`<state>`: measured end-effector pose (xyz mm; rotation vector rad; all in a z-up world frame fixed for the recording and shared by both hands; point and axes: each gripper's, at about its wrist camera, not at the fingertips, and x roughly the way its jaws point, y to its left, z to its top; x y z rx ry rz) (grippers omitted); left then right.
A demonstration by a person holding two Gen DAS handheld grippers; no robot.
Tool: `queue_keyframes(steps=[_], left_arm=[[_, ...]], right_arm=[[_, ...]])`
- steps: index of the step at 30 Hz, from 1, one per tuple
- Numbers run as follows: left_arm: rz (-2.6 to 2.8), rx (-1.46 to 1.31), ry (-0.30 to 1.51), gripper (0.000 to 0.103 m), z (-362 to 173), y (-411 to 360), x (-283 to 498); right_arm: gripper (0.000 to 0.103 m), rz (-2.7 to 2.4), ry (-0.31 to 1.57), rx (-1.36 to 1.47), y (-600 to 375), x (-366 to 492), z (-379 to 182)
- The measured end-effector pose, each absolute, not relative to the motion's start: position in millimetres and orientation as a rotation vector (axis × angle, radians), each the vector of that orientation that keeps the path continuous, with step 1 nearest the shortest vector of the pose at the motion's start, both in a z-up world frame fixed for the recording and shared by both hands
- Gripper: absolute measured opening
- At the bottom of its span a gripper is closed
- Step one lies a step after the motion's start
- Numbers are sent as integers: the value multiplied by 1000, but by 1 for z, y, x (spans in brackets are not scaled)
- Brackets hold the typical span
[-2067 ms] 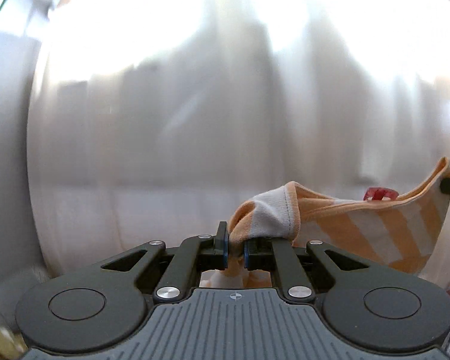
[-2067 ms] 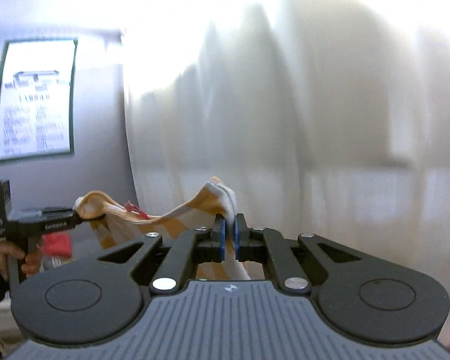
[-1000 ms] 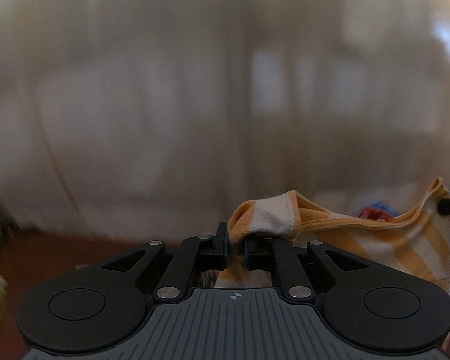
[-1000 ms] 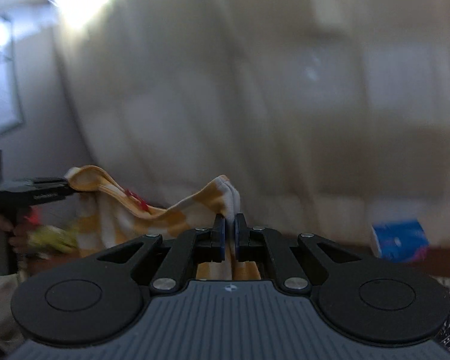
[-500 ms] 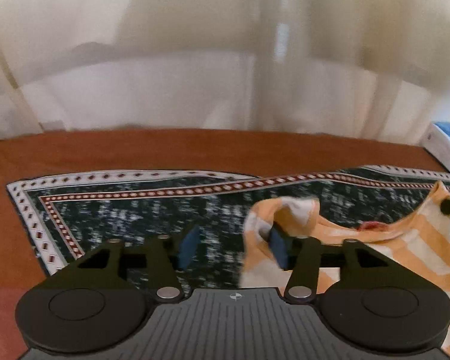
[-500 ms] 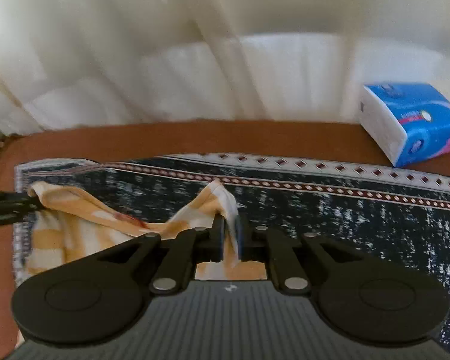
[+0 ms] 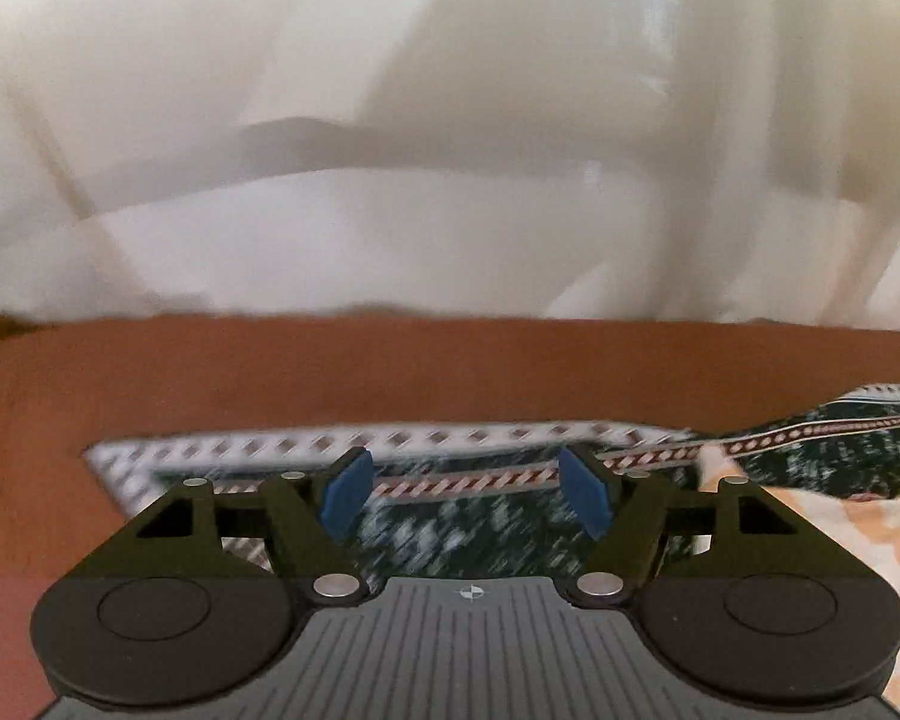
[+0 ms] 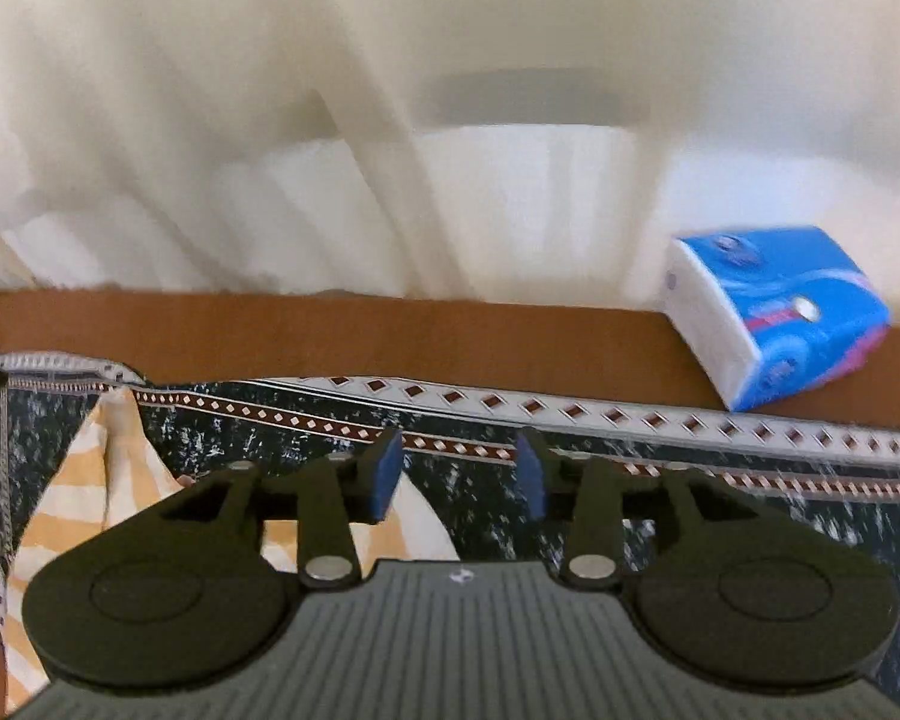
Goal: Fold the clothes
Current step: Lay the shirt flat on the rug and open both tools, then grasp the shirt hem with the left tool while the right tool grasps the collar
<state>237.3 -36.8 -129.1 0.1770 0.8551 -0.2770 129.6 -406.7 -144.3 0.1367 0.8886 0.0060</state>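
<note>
The orange-and-white striped garment (image 7: 858, 546) lies on the dark patterned mat (image 7: 840, 462), at the lower right of the left wrist view. My left gripper (image 7: 468, 480) hangs over the mat's left corner, jaws wide and still opening, nothing between them. In the right wrist view the garment (image 8: 84, 492) spreads out at the lower left on the mat (image 8: 750, 516). My right gripper (image 8: 459, 468) is opening just above it. A white corner of the cloth shows under its left finger (image 8: 384, 474), and neither pad presses on it.
The mat lies on a brown table (image 7: 390, 372) whose far edge meets a pale curtain (image 7: 450, 120). A blue and white tissue pack (image 8: 780, 318) sits at the table's back right, beyond the mat's border.
Both grippers came down from in front of the curtain to the mat with the garment held between them. Each then let go of its corner, the left first, and the garment now lies on the mat.
</note>
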Motion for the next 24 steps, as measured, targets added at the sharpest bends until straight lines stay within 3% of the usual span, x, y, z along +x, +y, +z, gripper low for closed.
queue_keyframes(steps=[5, 11, 12, 13, 14, 15, 16, 17, 18, 19, 24], left_arm=[[-374, 289, 864, 80, -146, -69, 276], [-511, 364, 936, 74, -170, -87, 298], [-524, 372, 943, 68, -173, -88, 298], [-544, 374, 949, 55, -176, -89, 298], [-574, 367, 953, 25, -178, -89, 297], [-604, 359, 956, 3, -180, -88, 295], [-621, 358, 953, 0, -181, -89, 294], [-608, 367, 934, 0, -181, -89, 292], [-579, 377, 906, 0, -182, -88, 290], [-551, 388, 879, 0, -182, -88, 287], [-366, 311, 866, 0, -196, -70, 300]], right_arm=[[59, 118, 924, 51, -387, 174, -164], [59, 225, 978, 6, -371, 212, -178], [59, 237, 984, -5, -369, 216, -179], [59, 248, 999, -14, -367, 219, -181], [59, 260, 1023, -21, -366, 221, -184], [59, 271, 1048, -27, -365, 224, -187], [58, 283, 1072, -34, -363, 226, -190], [56, 297, 1083, -42, -363, 227, -190], [34, 314, 1079, -53, -362, 225, -188], [2, 314, 1063, -60, -363, 224, -184], [0, 170, 922, 0, -380, 225, -167]])
